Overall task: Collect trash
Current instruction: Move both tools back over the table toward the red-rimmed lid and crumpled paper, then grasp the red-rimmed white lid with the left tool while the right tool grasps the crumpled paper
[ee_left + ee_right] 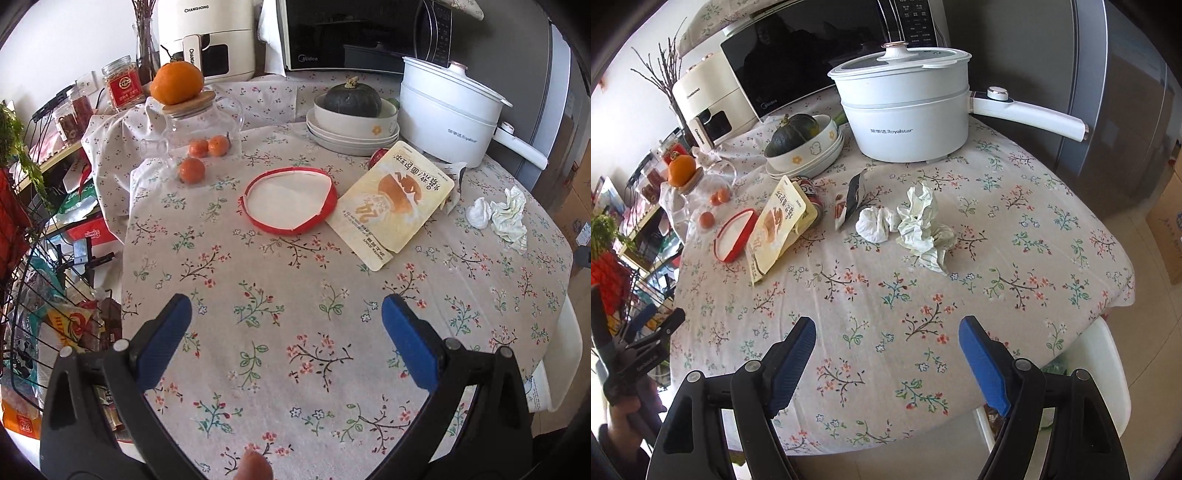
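White crumpled tissues (916,225) lie loose on the floral tablecloth (1015,258); both grippers' jaws stand apart, empty.

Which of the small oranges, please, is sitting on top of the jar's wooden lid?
The largest orange, with a stem, sits on the wooden lid; the three smaller oranges lie lower, by the glass jar.

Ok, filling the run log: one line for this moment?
left gripper: open, empty | right gripper: open, empty | tissues, wrapper, red lid: on table, untouched
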The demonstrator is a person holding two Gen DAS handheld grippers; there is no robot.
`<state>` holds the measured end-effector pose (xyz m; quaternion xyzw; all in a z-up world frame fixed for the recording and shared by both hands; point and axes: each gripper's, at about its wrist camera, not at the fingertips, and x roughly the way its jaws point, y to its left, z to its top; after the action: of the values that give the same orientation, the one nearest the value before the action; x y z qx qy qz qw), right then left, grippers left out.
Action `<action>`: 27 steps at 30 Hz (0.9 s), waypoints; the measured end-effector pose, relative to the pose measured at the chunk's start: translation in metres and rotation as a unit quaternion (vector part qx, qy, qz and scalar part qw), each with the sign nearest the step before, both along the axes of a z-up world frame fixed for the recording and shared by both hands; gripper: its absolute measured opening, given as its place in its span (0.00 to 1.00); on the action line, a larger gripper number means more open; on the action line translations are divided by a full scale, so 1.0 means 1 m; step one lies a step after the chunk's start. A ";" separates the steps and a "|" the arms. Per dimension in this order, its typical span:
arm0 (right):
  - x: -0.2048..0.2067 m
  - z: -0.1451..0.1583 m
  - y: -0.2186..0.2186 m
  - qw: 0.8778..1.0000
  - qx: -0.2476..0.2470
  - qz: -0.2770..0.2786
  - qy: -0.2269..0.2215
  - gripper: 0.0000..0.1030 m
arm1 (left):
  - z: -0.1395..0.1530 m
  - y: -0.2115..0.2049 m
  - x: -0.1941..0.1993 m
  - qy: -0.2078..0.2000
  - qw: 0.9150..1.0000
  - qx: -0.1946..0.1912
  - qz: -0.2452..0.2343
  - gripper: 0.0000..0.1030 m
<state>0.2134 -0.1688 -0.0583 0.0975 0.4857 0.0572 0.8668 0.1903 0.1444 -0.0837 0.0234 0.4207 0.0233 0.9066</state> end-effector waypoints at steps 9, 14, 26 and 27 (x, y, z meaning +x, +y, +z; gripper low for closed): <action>0.031 -0.014 -0.005 1.000 0.010 -0.021 0.016 0.79 | -0.029 -0.008 0.052 0.013 0.995 0.100 0.001 0.94; 0.046 -0.021 -0.013 1.000 -0.002 -0.020 0.018 0.79 | -0.043 -0.013 0.078 0.022 0.995 0.094 -0.026 0.84; 0.060 -0.041 -0.037 0.998 -0.021 -0.042 0.037 0.79 | -0.063 -0.040 0.112 0.063 0.988 0.117 -0.075 0.16; 0.060 -0.041 -0.038 0.998 -0.022 -0.043 0.037 0.79 | -0.065 -0.042 0.111 0.062 0.988 0.120 -0.074 0.09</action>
<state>0.2736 -0.2069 -0.0996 0.1011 0.5143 0.0058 0.8516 0.3011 0.1029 -0.1482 0.1645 0.4677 0.0046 0.8684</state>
